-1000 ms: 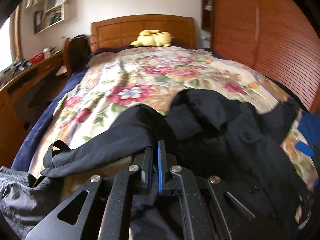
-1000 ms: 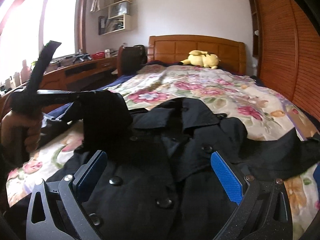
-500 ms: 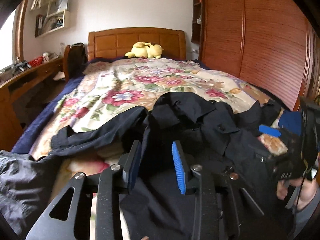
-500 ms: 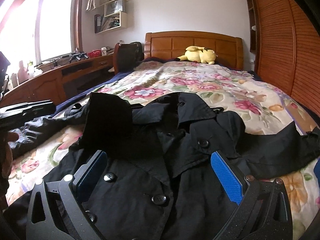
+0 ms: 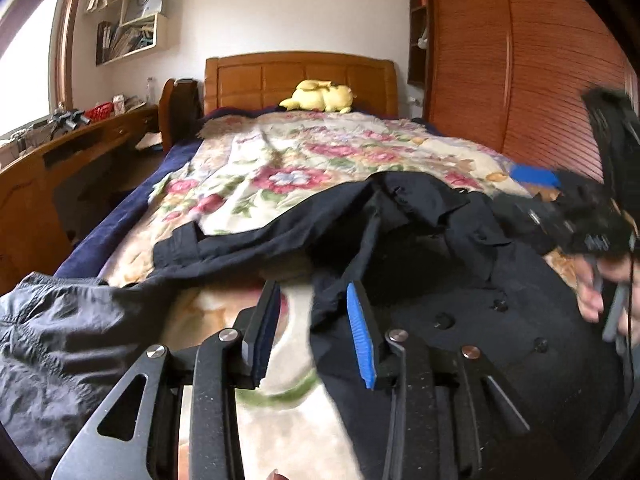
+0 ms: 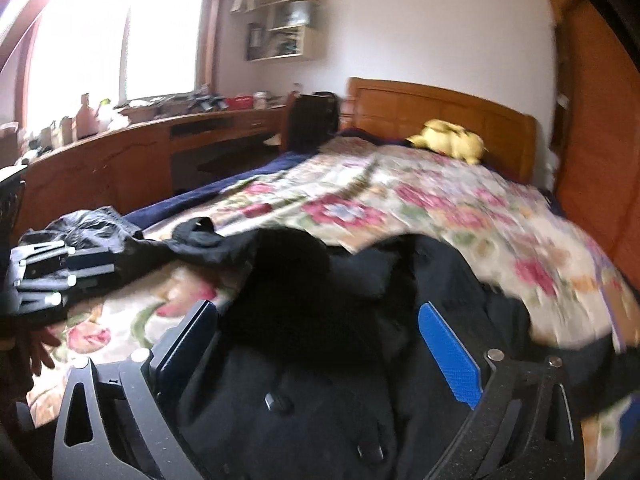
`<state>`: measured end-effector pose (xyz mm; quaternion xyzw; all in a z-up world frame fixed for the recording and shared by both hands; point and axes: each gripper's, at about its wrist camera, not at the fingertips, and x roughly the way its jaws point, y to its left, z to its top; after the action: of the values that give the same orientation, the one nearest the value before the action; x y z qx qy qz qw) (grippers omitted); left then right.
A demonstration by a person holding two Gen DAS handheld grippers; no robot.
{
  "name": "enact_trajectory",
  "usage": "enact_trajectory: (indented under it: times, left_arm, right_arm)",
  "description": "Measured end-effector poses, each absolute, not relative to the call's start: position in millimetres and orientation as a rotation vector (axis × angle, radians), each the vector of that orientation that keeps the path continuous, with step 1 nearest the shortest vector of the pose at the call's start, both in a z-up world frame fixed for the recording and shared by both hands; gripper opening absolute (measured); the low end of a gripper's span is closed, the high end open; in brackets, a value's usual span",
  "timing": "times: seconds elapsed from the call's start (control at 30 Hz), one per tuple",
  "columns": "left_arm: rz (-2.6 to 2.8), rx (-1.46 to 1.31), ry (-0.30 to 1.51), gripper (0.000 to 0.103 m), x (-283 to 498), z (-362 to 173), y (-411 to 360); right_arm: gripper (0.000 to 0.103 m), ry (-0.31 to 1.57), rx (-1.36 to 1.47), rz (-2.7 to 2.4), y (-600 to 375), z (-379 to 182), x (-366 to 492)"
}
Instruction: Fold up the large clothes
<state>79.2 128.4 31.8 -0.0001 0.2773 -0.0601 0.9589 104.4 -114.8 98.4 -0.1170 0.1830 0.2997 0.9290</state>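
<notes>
A large black buttoned coat (image 5: pixel 460 280) lies spread on the floral bedspread (image 5: pixel 288 160), with one sleeve (image 5: pixel 240 240) stretched out to the left. My left gripper (image 5: pixel 314 292) is partly open over the coat's left edge, and its pads press on nothing. The coat (image 6: pixel 320 340) also fills the lower right wrist view, under my right gripper (image 6: pixel 316 306), which is wide open and holds nothing. In the left wrist view the right gripper (image 5: pixel 560 200) shows blurred at the right, held by a hand (image 5: pixel 592 292). The left gripper (image 6: pixel 52 276) shows at the left edge of the right wrist view.
A crumpled dark grey garment (image 5: pixel 60 340) lies at the bed's near left corner. A yellow plush toy (image 5: pixel 320 96) rests by the wooden headboard (image 5: pixel 300 76). A cluttered wooden desk (image 5: pixel 60 148) and a chair (image 5: pixel 180 108) stand left of the bed, and a slatted wardrobe (image 5: pixel 520 80) stands right.
My left gripper was shut on the coat's sleeve; it has opened, let go and drawn back, and the sleeve now lies on the bedspread. My right gripper rose and rolled, staying open.
</notes>
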Motion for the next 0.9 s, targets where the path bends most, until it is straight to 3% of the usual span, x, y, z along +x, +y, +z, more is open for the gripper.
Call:
enact_trajectory:
  times: [0.3, 0.53, 0.63, 0.7, 0.8, 0.9]
  left_arm:
    - [-0.075, 0.008, 0.587, 0.036, 82, 18, 156]
    - [-0.071, -0.032, 0.587, 0.036, 79, 16, 178]
    - [-0.070, -0.042, 0.587, 0.036, 78, 16, 181]
    - [-0.072, -0.047, 0.588, 0.036, 79, 16, 182]
    - [-0.086, -0.051, 0.576, 0.036, 78, 16, 179]
    - [-0.094, -0.047, 0.569, 0.036, 75, 17, 178]
  right_arm:
    - [0.086, 0.473, -0.368, 0.700, -7, 101, 179]
    - [0.079, 0.636, -0.460, 0.637, 16, 77, 216]
    - [0.054, 0.672, -0.476, 0.627, 6, 66, 221]
    - [0.019, 0.691, -0.485, 0.618, -4, 59, 224]
    - [0.012, 0.677, -0.498, 0.592, -11, 53, 220]
    - [0.011, 0.667, -0.468, 0.572, -27, 44, 202]
